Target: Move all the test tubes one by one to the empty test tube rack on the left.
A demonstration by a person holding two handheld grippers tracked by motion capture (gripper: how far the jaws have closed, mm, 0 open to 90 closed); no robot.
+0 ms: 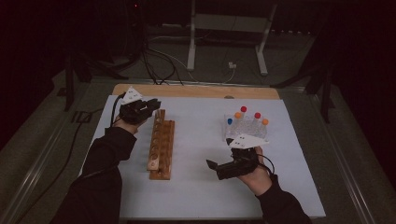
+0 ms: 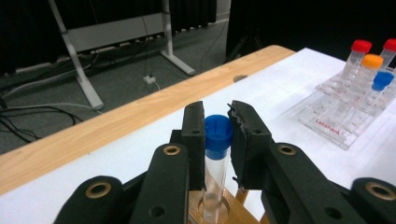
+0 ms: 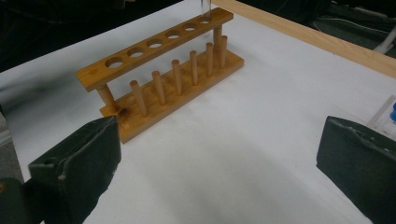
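One readable label

Red lettering that appears to read "Labshark" runs along the front edge of the clear plastic tube rack (image 2: 343,122) in the left gripper view; the last letters are blurred, and no other text is legible.

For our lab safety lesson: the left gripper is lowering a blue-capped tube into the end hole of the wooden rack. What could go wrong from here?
1. The left gripper holds the blue-capped tube near its cap, so the tube's lower end might swing and catch the hole's edge.
2. A sideways push could shift or tip the wooden rack, since the right gripper hangs open, away from it.
3. Letting go before the tube is seated could drop it through the hole hard.
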